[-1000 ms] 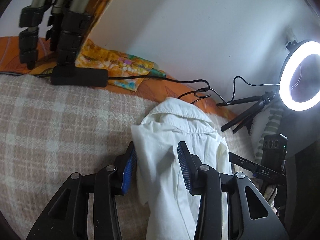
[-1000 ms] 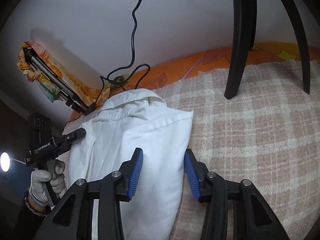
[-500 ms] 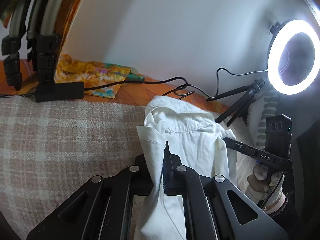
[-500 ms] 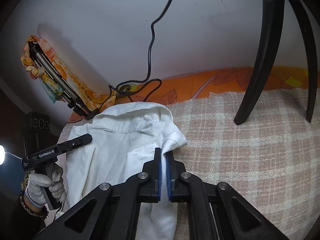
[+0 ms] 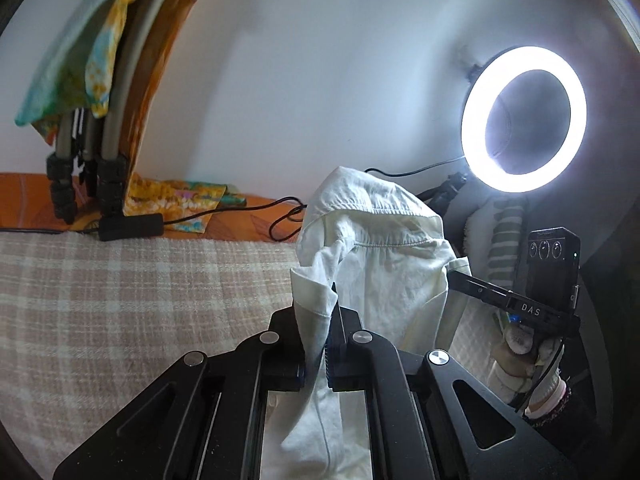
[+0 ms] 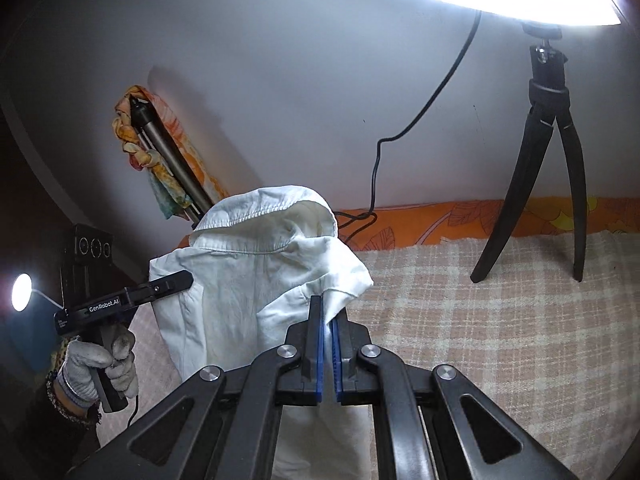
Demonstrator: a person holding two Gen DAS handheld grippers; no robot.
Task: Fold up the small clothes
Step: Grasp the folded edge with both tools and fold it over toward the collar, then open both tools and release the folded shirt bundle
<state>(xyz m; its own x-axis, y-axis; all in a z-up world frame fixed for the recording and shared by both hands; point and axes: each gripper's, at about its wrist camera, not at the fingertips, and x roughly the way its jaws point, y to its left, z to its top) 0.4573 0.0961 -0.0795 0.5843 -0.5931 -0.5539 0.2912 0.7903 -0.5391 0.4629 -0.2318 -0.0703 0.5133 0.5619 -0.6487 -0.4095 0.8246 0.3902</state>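
A small white collared shirt point(image 5: 384, 256) hangs lifted above the checked blanket point(image 5: 120, 300), collar end uppermost. My left gripper point(image 5: 326, 320) is shut on the shirt's left shoulder edge. My right gripper point(image 6: 326, 320) is shut on the shirt's point(image 6: 248, 280) right shoulder edge. The shirt's lower part drops out of sight below both grippers. The other gripper and its gloved hand show at the far side of the shirt in each view: the right one point(image 5: 520, 312) and the left one point(image 6: 120, 300).
A lit ring light point(image 5: 524, 120) on a black tripod point(image 6: 548, 160) stands on the blanket point(image 6: 500, 320) by the white wall. A folded tripod wrapped in a colourful scarf point(image 5: 92, 100) leans at the left. Black cables point(image 5: 280, 216) trail over the orange sheet.
Both grippers went from open around the flat shirt's shoulders to shut on them, then lifted the shirt off the blanket so it now hangs.
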